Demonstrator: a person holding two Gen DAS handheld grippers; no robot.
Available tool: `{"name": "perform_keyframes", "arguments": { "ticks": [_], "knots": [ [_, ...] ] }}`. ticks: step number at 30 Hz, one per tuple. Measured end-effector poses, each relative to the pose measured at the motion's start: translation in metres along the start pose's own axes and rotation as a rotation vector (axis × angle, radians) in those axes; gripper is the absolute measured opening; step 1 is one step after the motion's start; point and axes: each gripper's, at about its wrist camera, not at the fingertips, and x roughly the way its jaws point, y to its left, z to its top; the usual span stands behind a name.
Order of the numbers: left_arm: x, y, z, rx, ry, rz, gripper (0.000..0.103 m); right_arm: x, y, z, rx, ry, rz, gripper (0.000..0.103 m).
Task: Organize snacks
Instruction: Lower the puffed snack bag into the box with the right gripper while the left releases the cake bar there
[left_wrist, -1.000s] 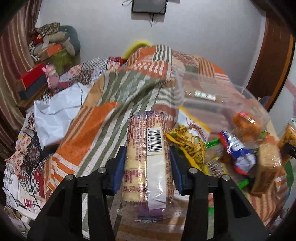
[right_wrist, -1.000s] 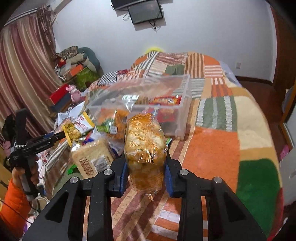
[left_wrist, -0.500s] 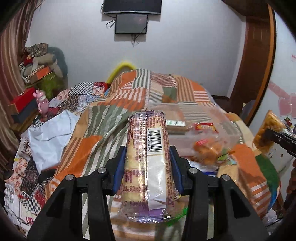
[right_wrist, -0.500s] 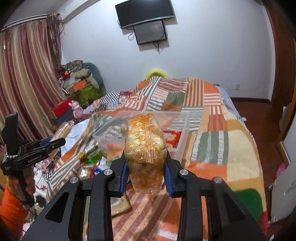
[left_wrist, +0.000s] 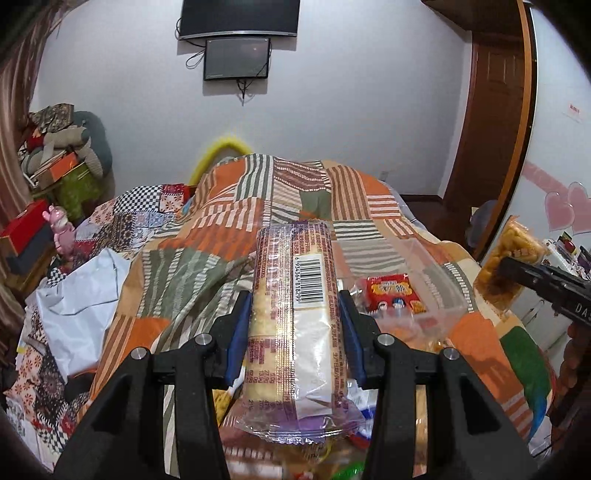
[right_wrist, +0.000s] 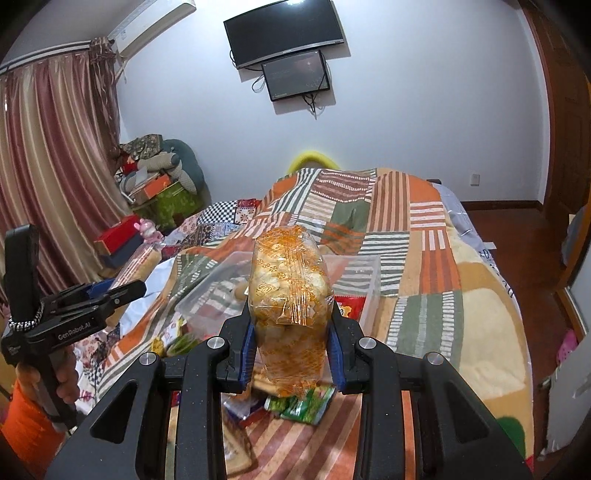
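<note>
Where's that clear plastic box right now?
The clear plastic box sits on the patchwork blanket mid-bed, just beyond the orange snack bag; it appears right of centre in the left view.

A: Legible text? The wafer pack (left_wrist: 297, 321) carries a barcode label (left_wrist: 308, 283), digits 6 934364 818299.

B: Confirmed. The side print on the pack is too small to read. At 9 o'clock in the right view, the left gripper (right_wrist: 122, 291) body reads "GenRobot.AI".

A: Right gripper (left_wrist: 517, 267), 3 o'clock, left view: "DA", cut off.
</note>
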Motion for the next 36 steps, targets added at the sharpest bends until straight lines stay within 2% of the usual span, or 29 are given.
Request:
{"name": "perform_keyframes", "arguments": {
  "ticks": [9,20,31,36],
  "knots": [
    [0.042,-0.002,0.015,-0.001,0.03,-0.009,0.045,0.03,-0.01,0.005,0.004,0.033,-0.013,0.03],
    [0.097,0.009,0.018,-0.013,0.113,-0.015,0.045,0.063,-0.021,0.004,-0.002,0.099,-0.034,0.029],
    [0.129,0.014,0.023,-0.049,0.173,-0.018,0.045,0.084,-0.022,0.003,-0.026,0.144,-0.03,0.029],
    [0.128,0.015,0.022,-0.05,0.175,-0.015,0.046,0.081,-0.019,0.003,-0.034,0.149,-0.028,0.029]
  ]
}}
